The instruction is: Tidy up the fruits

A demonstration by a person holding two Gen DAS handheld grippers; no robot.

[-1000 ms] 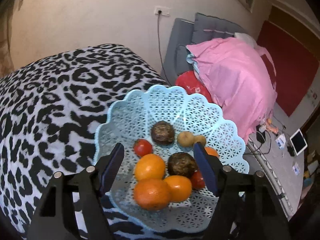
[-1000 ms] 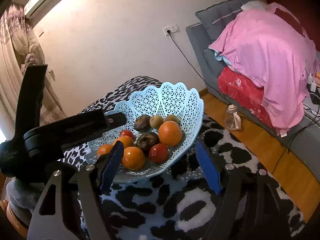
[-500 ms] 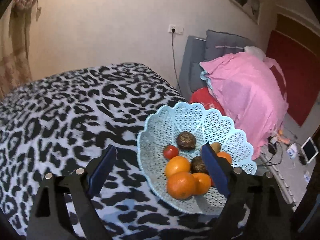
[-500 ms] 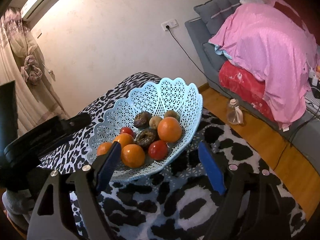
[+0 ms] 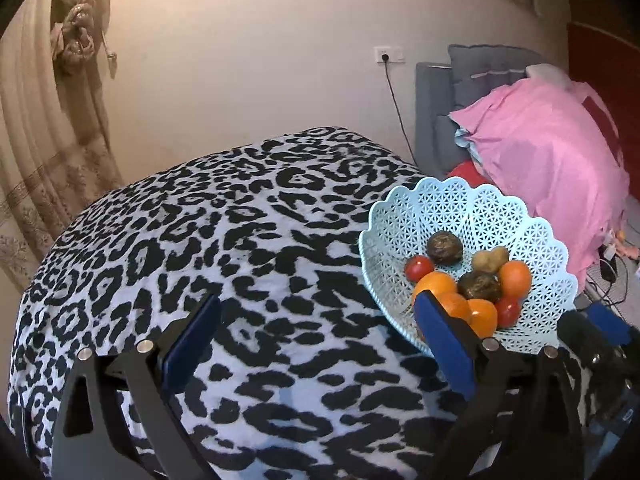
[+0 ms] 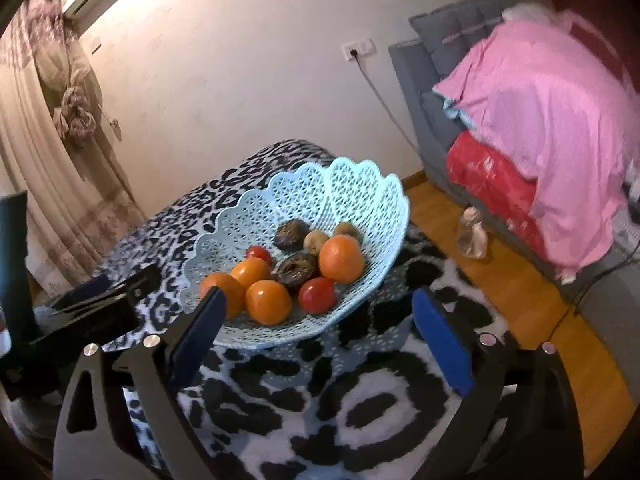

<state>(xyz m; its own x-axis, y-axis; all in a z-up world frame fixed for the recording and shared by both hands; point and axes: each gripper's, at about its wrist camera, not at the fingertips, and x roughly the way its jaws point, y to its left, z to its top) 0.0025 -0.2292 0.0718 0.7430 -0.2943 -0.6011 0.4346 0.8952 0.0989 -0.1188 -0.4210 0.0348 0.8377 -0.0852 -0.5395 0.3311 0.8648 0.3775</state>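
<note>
— Looking along my left tool [image 5: 316, 344], what do you make of it?

— Its jaws are spreading wide apart with nothing between them, only the leopard-print cloth [image 5: 224, 240] of the desk under the gap. I see your right blue pad crossing in front of the near rim of the basket [image 5: 536, 236], not touching any fruit as far as I can tell.

— And my right tool [image 6: 316, 332]?

— Also opening, empty. It hangs over the cloth just in front of the basket's near rim, apart from it.

— Where does the fruit sit?

— All of it is in the pale blue lattice basket, which stands near the desk's right edge, the side toward the sofa. I count four oranges [image 6: 341, 259], two tomatoes [image 6: 317, 294], two dark wrinkled fruits [image 6: 291, 233] and two small tan ones [image 6: 315, 241] at the back. The oranges crowd the near side; one tomato touches the front orange.

— Anything beyond the desk?

— A grey sofa [image 6: 424, 64] under a pink blanket [image 6: 552, 96], a red bundle [image 6: 492, 184] below it, a clear bottle [image 6: 473, 232] on the wooden floor [image 6: 520, 292], and a curtain [image 5: 48, 128] at the far left wall.
</note>
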